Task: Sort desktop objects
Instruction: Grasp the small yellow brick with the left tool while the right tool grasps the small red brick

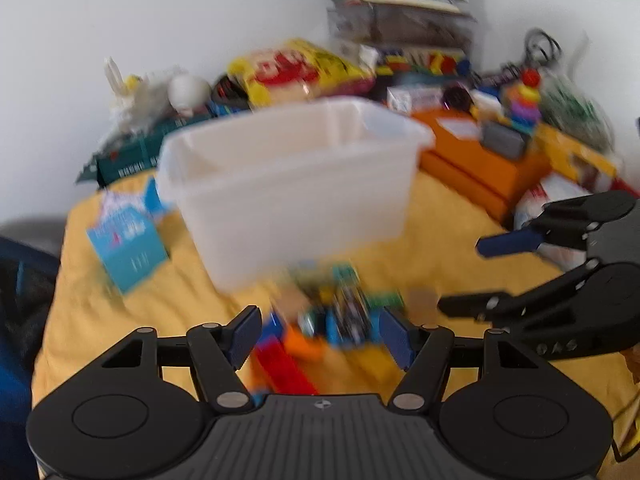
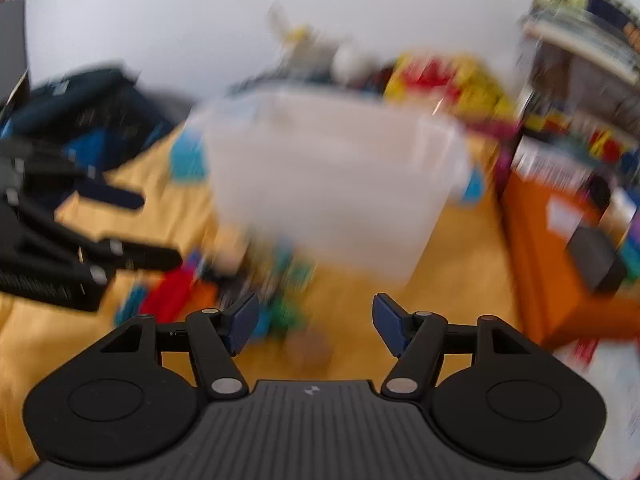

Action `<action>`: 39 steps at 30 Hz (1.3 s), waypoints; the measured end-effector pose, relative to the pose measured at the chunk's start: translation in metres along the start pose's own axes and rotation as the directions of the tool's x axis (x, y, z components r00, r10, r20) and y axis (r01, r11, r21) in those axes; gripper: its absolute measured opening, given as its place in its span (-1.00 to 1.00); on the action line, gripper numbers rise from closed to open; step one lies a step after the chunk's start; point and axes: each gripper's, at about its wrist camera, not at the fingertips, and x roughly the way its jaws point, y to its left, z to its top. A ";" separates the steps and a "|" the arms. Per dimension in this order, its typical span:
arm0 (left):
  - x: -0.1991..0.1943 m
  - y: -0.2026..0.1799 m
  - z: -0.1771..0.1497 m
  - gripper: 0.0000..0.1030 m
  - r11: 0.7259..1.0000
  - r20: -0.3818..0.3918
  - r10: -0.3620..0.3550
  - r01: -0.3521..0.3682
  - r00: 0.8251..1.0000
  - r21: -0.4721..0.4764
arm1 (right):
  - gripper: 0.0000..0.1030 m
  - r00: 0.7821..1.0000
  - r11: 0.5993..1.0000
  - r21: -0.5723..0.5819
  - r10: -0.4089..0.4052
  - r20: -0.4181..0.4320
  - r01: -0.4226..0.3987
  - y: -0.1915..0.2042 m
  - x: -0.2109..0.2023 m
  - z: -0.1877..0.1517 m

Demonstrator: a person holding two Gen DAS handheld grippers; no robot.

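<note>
A yellow cloth (image 1: 440,216) covers the desk and carries everything. Largest on it is a translucent white plastic bin (image 1: 288,176), rectangular, with a rolled rim and walls tapering toward the base; it stands upright near the middle of the desk, and what it holds cannot be made out through the blur. To its right an orange box (image 1: 480,160) sits against the clutter, with a small dark grey block (image 1: 503,141) on top and a rainbow ring stacker (image 1: 524,100) just behind. Behind the bin lie a yellow and red snack bag (image 1: 296,68) and a stack of books (image 1: 400,4) by the white wall. To the left of the bin a teal booklet (image 1: 128,244) lies flat on the cloth.

In front of the bin, on the near side, is a pile of small toy pieces (image 1: 332,320), badly smeared by motion: a red block (image 1: 280,364), an orange piece (image 1: 302,344), blue and green bits, shapes not clear.

The left gripper (image 1: 320,338) hovers right over that pile, jaws spread with nothing between them. The right gripper (image 2: 316,320) is beside it at the pile's right edge, jaws likewise spread and empty, over a brownish round item (image 2: 310,350) on the cloth.
</note>
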 end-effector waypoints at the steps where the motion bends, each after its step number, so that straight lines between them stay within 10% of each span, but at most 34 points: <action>1: 0.000 -0.003 -0.009 0.33 1.000 -0.017 -0.005 0.005 1.000 0.004 | 0.28 1.000 1.000 0.000 0.012 -0.025 -0.012 0.002 0.001 -0.007; 14: 0.000 0.007 -0.056 0.25 0.992 -0.127 -0.023 0.007 0.992 -0.123 | -0.06 0.987 0.988 -0.076 0.127 -0.102 -0.135 0.037 0.022 -0.019; 20: 0.002 0.011 -0.054 0.19 0.992 -0.134 0.002 -0.019 0.991 -0.125 | -0.55 0.982 0.983 -0.136 0.098 -0.162 -0.120 0.051 0.046 -0.023; 29: 0.025 -0.019 -0.020 0.15 0.997 -0.104 -0.081 0.080 0.991 -0.017 | -0.57 0.983 0.998 -0.005 0.054 -0.175 -0.055 0.023 0.019 -0.034; 34: 0.060 -0.040 -0.015 -0.24 0.993 -0.191 -0.113 0.114 0.975 -0.009 | -0.57 0.984 0.996 0.083 0.029 -0.178 -0.014 0.009 0.011 -0.048; 39: 0.081 -0.063 -0.015 -0.26 0.989 -0.196 0.020 0.010 0.980 0.151 | -0.56 0.983 0.994 0.106 0.027 -0.183 -0.008 0.004 0.008 -0.055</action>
